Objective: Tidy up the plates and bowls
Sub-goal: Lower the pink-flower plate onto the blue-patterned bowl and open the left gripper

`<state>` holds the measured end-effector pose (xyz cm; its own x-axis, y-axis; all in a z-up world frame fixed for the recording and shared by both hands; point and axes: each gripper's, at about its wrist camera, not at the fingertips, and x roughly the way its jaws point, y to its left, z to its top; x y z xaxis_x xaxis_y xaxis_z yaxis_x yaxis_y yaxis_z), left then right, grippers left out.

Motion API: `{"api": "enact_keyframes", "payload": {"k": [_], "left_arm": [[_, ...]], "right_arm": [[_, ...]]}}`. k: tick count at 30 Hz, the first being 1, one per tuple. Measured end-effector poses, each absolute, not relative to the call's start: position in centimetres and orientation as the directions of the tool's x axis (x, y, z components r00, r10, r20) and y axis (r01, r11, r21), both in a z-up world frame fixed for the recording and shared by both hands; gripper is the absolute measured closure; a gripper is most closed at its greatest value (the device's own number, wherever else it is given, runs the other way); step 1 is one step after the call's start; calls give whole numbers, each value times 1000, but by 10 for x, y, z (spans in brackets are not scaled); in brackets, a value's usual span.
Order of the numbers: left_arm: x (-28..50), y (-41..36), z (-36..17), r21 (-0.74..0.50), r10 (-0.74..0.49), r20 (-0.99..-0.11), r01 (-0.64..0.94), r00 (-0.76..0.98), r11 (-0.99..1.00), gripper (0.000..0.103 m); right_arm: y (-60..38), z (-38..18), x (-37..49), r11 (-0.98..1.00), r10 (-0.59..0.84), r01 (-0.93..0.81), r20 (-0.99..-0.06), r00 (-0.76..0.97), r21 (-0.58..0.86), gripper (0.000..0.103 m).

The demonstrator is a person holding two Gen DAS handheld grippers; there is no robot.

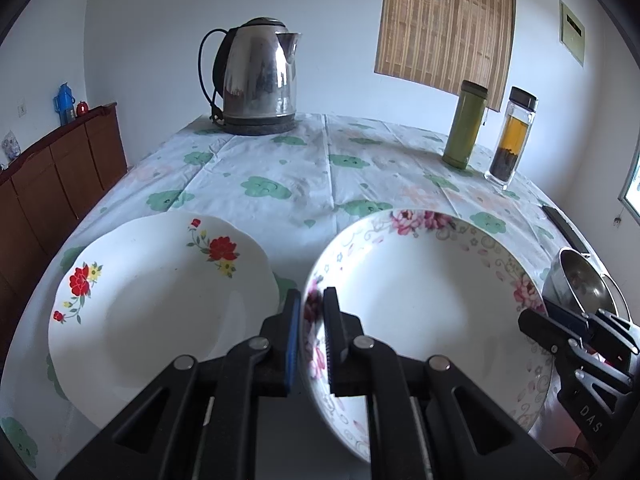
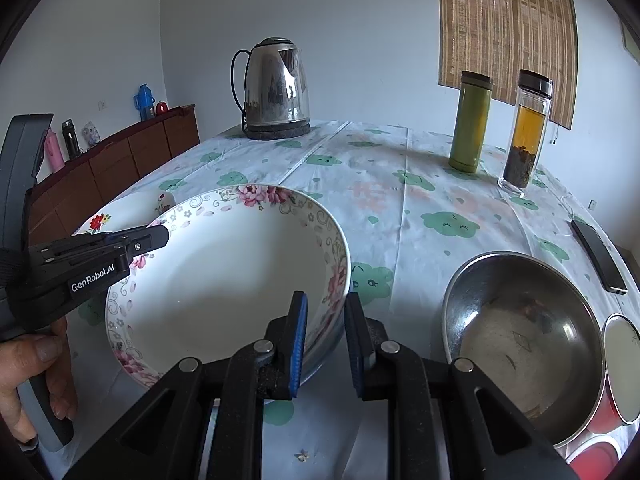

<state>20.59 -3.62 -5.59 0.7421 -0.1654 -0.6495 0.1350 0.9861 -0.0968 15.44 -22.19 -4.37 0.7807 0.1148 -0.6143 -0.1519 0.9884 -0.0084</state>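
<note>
A white bowl with pink flowers on its rim [image 1: 424, 300] [image 2: 232, 276] sits on the table. My left gripper [image 1: 312, 304] is shut on its left rim; it also shows in the right wrist view [image 2: 156, 236]. My right gripper [image 2: 326, 308] straddles the bowl's right rim with a gap between the fingers, one inside and one outside; it also shows in the left wrist view [image 1: 560, 324]. A white plate with red flowers [image 1: 160, 300] [image 2: 120, 216] lies to the left of the bowl. A steel bowl [image 2: 524, 344] [image 1: 580, 284] sits to the right.
A steel kettle [image 1: 256, 80] stands at the table's far side. A green flask [image 1: 466, 126] and a glass tea bottle [image 1: 510, 136] stand at the far right. A dark phone [image 2: 600, 256] lies near the right edge. A red-rimmed dish [image 2: 620, 372] sits beside the steel bowl.
</note>
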Motion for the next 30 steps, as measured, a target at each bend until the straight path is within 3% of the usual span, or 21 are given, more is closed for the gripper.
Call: {"api": "enact_keyframes", "payload": {"k": [30], "left_arm": [[206,-40,-56,-46,-131,-655,134,744,990,95]], "right_arm": [[-220,-49,157,989,95,-147,-635,767,-31,82]]}}
